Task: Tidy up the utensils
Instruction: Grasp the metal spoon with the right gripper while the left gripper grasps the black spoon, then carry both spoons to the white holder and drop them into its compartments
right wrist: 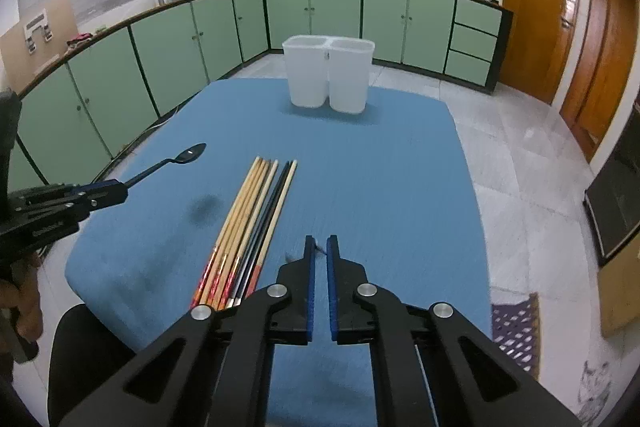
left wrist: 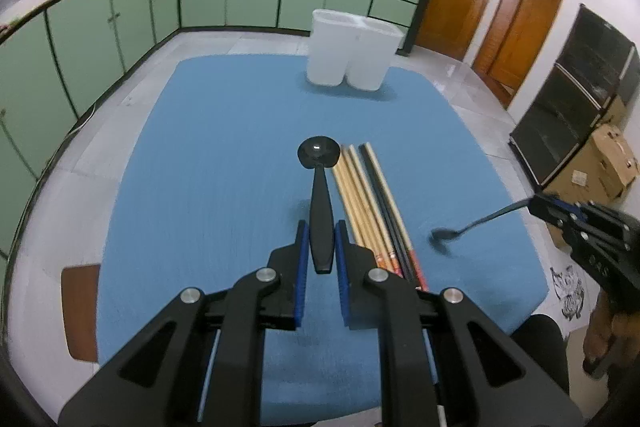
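My left gripper [left wrist: 320, 239] was clamped on the handle of a black spoon [left wrist: 320, 187], whose round, glossy bowl pointed away from me, above the blue mat [left wrist: 208, 155]. My right gripper [right wrist: 320, 247] had its pads together on the thin handle of a second dark spoon [left wrist: 472, 225]; seen from the left wrist, that handle sloped down leftward to a bowl just above the mat, while from the right wrist only a dark sliver showed between the pads.

The chopsticks [right wrist: 256, 215] lay on the mat between the two grippers, side by side and touching, tips pointing far. Most were pale wood with red and orange patterned near ends; one was black.

Two white bins [right wrist: 328, 75] stood side by side and touching at the far end of the mat. I could not see into either.

A cardboard box [left wrist: 608, 163] at the right bore a pale label, too small for me to read.
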The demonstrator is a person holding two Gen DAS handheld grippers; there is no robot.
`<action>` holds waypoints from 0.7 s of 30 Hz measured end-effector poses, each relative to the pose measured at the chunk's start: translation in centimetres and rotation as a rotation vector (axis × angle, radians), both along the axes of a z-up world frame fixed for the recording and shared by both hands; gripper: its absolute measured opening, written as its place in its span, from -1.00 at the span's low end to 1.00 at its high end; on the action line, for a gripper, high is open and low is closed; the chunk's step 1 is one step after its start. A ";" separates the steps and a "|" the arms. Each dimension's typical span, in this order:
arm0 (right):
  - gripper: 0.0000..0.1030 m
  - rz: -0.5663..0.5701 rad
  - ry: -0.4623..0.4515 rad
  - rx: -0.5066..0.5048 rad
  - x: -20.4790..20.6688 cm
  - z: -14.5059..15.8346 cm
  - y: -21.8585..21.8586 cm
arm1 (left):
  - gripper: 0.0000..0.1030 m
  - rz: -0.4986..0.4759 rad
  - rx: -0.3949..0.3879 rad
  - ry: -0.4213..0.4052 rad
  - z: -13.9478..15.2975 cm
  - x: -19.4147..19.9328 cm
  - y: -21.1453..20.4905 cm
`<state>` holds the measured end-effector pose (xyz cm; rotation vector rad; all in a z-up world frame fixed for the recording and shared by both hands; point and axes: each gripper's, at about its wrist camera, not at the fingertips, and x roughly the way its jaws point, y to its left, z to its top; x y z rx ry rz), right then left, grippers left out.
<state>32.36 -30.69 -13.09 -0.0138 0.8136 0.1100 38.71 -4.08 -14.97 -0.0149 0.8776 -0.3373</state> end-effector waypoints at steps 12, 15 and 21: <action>-0.97 0.017 0.008 -0.013 2.7 4.3 -0.6 | -0.77 -0.124 -0.053 0.010 5.5 3.8 -1.2; -0.97 0.015 -0.007 -0.010 3.1 5.4 -0.8 | -0.77 -0.148 -0.100 0.081 5.9 5.4 -1.0; -0.97 0.018 -0.049 0.011 4.5 7.4 -0.9 | -0.77 -0.150 -0.073 0.115 7.1 8.6 -1.3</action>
